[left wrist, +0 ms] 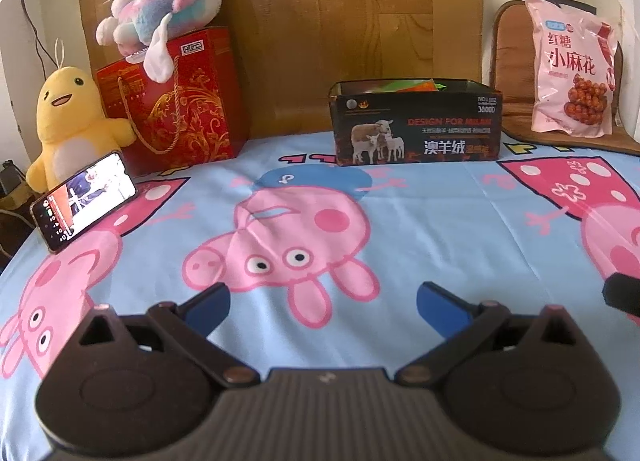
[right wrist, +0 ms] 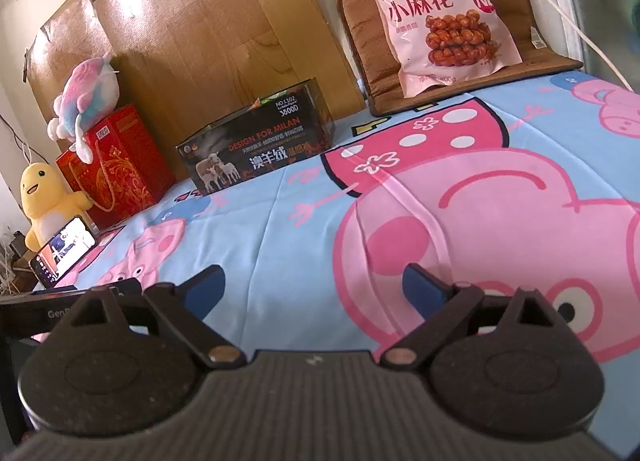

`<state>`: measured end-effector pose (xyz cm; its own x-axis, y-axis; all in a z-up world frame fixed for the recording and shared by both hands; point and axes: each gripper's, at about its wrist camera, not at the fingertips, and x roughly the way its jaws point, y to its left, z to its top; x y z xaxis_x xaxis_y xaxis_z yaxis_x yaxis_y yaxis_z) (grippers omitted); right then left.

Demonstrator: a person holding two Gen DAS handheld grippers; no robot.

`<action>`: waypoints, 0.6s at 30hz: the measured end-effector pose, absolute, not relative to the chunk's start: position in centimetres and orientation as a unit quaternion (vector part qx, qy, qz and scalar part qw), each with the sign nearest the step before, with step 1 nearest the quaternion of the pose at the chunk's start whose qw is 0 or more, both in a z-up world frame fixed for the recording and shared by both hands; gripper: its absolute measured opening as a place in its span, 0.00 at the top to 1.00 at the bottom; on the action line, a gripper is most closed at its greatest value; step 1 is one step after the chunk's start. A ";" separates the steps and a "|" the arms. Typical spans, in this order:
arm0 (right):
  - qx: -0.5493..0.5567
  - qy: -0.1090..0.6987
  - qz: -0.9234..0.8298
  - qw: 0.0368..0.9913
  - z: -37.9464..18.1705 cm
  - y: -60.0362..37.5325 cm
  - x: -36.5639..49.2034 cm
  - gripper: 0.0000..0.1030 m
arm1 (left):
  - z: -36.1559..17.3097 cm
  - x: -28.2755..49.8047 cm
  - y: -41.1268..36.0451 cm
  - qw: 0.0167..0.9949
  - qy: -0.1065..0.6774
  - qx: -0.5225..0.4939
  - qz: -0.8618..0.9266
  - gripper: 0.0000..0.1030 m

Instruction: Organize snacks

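A black open-top box (left wrist: 416,125) with a sheep picture stands at the back of the bed; green and orange packets (left wrist: 404,85) show inside it. It also shows in the right wrist view (right wrist: 256,149). A big pink snack bag (left wrist: 572,69) leans on a brown cushion (left wrist: 516,61) at the back right, and shows in the right wrist view (right wrist: 440,17). My left gripper (left wrist: 322,303) is open and empty, low over the sheet, well short of the box. My right gripper (right wrist: 314,287) is open and empty over the sheet.
A cartoon-pig bed sheet (left wrist: 440,221) covers the surface. At the back left stand a red gift bag (left wrist: 180,109) with a pink plush (left wrist: 168,1) on top, a yellow plush (left wrist: 68,117) and a propped phone (left wrist: 84,201). A wooden board (left wrist: 340,21) backs the bed.
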<state>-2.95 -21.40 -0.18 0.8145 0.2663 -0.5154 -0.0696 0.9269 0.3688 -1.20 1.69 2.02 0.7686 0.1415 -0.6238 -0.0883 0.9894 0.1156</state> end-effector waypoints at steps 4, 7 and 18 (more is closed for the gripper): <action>0.170 0.291 0.091 0.937 -0.2 -21.5 -2.9 0.05 | 1.9 -1.1 1.8 0.939 0.336 0.041 0.064 0.00; 0.170 0.291 0.091 0.937 -0.2 -21.5 -2.9 0.05 | 1.9 -1.1 1.8 0.939 0.336 0.043 0.066 0.00; 0.173 0.289 0.091 0.937 -0.2 -21.6 -3.0 0.05 | 2.1 -1.3 2.0 0.940 0.327 0.050 0.081 0.00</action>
